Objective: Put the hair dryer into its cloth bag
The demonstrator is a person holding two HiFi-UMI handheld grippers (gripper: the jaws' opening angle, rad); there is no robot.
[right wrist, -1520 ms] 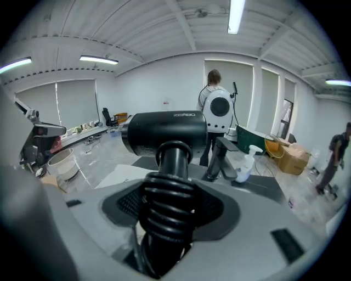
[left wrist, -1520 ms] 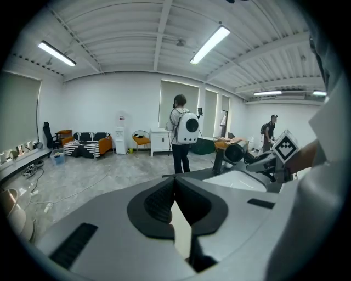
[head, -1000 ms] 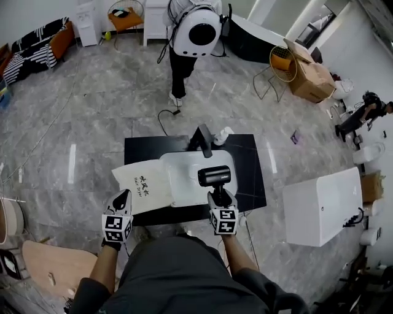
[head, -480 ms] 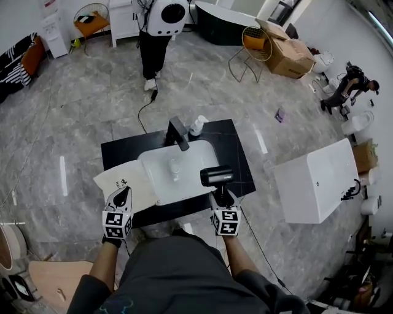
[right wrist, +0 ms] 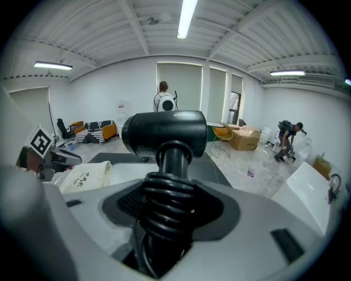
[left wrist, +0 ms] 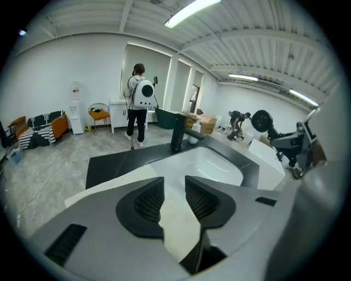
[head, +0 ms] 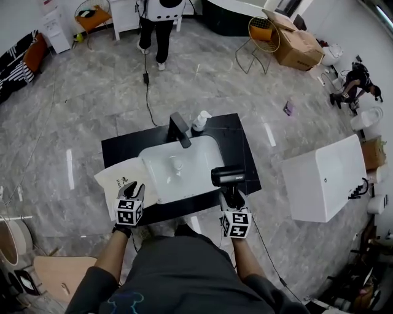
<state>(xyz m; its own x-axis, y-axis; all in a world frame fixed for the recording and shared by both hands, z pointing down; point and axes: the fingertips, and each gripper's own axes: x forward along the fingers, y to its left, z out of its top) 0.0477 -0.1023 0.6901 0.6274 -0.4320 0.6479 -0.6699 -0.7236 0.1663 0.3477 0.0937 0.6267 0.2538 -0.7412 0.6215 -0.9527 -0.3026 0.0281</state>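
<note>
The black hair dryer (head: 228,177) is off the table (head: 123,147), held in the right hand-held gripper (head: 230,197) at the lower right of the head view, just over the table's near right edge beside the white sink (head: 178,168). In the right gripper view the right hand-held gripper (right wrist: 170,203) has its jaws clamped on the hair dryer (right wrist: 164,133) by the handle, where the black cord is wound in coils; the barrel stands crosswise above the jaws at frame centre. The cream cloth bag (head: 120,178) lies flat on the table's left side, left of the sink, with dark print on it, and it shows at the lower left of the right gripper view (right wrist: 85,175). The left hand-held gripper (head: 136,191) sits at the bag's near right corner, tips pointing up-frame. Its jaws have just been opening and now stand a narrow gap apart in the left gripper view (left wrist: 174,192); the pale cloth of the bag (left wrist: 118,180) shows in and around that gap, and the pads do not press on it. A black faucet (head: 180,129) and a small white bottle (head: 200,120) stand at the sink's far edge. A person (head: 159,12) stands at the top of the head view
</note>
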